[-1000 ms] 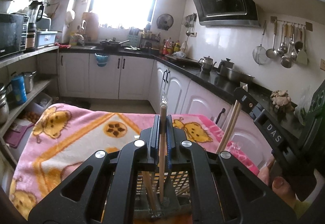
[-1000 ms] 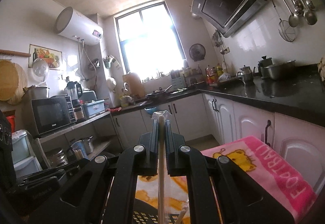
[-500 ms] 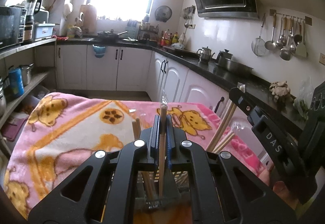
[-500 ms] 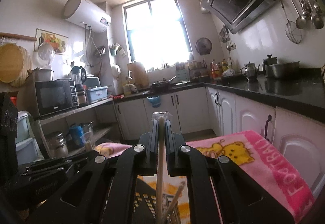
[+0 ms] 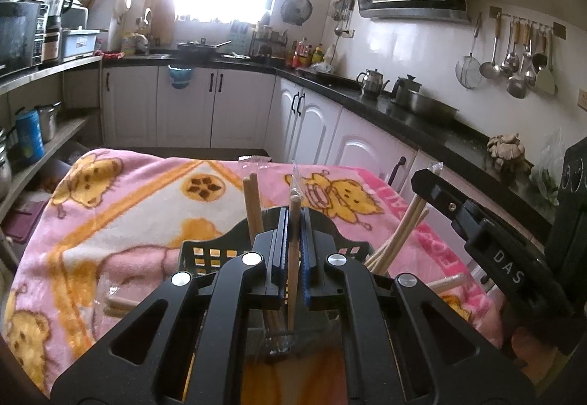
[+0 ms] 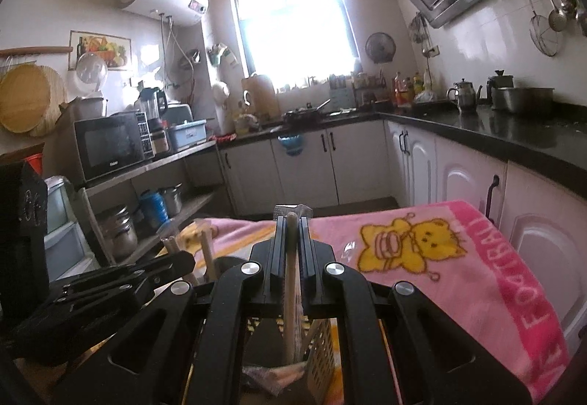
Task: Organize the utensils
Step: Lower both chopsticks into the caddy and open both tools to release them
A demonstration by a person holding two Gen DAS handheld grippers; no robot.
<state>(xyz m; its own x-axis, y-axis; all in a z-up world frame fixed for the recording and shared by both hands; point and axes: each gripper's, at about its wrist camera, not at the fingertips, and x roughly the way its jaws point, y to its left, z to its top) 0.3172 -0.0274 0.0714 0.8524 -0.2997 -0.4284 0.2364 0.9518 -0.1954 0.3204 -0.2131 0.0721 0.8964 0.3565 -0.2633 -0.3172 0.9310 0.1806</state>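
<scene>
chopstick L (image 5: 293, 258): wrapped in clear film, held upright between the jaws of the left hand-held gripper (image 5: 292, 221), lower end down in the basket (image 5: 205, 252).
chopstick R (image 6: 291, 280): same sort, also film-wrapped, pinched upright in the right hand-held gripper (image 6: 291, 232); its lower end sits by a perforated basket wall.
left hand-held gripper: jaws narrow, clamped on its chopstick.
right hand-held gripper: jaws narrow, clamped on its chopstick; seen from the left camera as the black body marked DAS.
basket: black, slotted, on the pink blanket (image 5: 121, 206); bare chopsticks (image 5: 251, 206) already stand in it, more lean out at its right side (image 5: 407, 221).
loose chopstick (image 5: 121, 302): lies on the blanket left of the basket, apparently wrapped too; glare makes it hard to be sure.
step: looks like the drop-in, both sticks poised over or in the basket, not yet let go.
next move: needs each tip inside the basket, clear of the sticks already there, then jaws opened so the stick falls without tipping out. The film could cling to the pads.
tabletop: hidden under the blanket, only the cloth shows.
writing: "DAS" on the right gripper body (image 5: 508, 267); "FOOTBALL" in white on the blanket's pink edge (image 6: 513, 298), last letters partly cut off.
other labels: microwave (image 6: 110, 146) has a brand mark, too small to read.
</scene>
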